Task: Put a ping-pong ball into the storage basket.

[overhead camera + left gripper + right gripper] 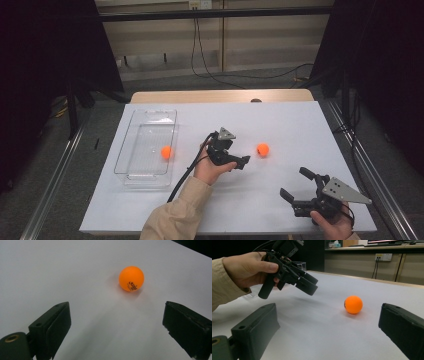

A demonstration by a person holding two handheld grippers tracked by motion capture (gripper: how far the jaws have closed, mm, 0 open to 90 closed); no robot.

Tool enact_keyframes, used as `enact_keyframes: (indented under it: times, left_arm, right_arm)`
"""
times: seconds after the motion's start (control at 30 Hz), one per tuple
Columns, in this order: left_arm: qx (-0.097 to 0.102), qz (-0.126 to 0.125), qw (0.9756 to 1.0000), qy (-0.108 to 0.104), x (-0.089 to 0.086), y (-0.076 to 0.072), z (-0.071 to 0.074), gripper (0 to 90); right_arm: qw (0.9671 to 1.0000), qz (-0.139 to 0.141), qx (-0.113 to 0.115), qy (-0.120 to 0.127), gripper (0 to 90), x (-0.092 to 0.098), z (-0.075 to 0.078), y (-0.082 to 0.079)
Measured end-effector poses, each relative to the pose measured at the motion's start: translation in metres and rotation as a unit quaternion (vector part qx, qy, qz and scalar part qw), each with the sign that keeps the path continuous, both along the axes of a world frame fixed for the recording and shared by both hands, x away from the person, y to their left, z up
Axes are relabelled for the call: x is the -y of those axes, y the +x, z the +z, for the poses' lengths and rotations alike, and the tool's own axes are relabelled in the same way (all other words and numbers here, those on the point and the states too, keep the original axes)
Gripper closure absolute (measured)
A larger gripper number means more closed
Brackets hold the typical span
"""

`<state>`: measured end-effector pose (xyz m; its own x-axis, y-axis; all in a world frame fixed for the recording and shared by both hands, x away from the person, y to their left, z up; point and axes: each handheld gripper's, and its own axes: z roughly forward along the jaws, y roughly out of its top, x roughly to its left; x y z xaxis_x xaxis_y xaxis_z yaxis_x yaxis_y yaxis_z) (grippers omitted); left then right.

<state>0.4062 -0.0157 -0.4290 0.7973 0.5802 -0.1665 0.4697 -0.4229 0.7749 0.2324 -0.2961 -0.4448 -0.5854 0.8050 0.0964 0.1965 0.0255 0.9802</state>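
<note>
**Table stock: two balls, one tray, two grippers**

We list the left gripper (243, 162), held above the white table (280, 120) near its middle, jaws spread wide with nothing between them. In the left gripper view we see its two black jaws well apart, pointed down at the ball (131, 278), which lies on the bare sheet ahead of them, nearer the right jaw and untouched.

We list that same ball (262, 149) in the high view just right of the left gripper, resting on the table. In the right gripper view it sits ahead between the jaws.

We list the right gripper (296, 184) near the table's front right corner, jaws wide open and holding nothing.

We list a clear tray (150, 116) at the left, with a second ball (166, 152) inside it near its right wall.
</note>
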Motion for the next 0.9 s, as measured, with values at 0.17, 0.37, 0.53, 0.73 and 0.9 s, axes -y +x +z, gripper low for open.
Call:
enact_keyframes:
  times: [0.17, 0.37, 0.53, 0.73, 0.9]
  left_arm:
    - [0.002, 0.001, 1.0, -0.001, 0.002, 0.0, -0.001, 8.0]
    - [0.003, 0.0, 1.0, -0.001, 0.005, 0.001, 0.0, 8.0]
    - [0.007, 0.0, 1.0, 0.0, 0.009, 0.001, 0.0, 8.1]
    - [0.009, 0.0, 1.0, -0.002, 0.013, 0.001, -0.001, 8.0]
    - [0.01, -0.001, 1.0, 0.0, 0.017, 0.002, -0.001, 8.1]
  right_arm:
    - [1.0, 0.0, 0.0, 0.0, 1.8, 0.0, 0.0, 0.0]
    - [1.0, 0.0, 0.001, 0.0, 1.8, 0.0, 0.0, 0.0]
    - [1.0, 0.001, 0.0, 0.0, 1.8, 0.0, 0.0, 0.0]
    - [1.0, 0.0, -0.001, 0.0, 1.8, 0.0, 0.0, 0.0]
    - [1.0, 0.001, 0.0, 0.0, 1.8, 0.0, 0.0, 0.0]
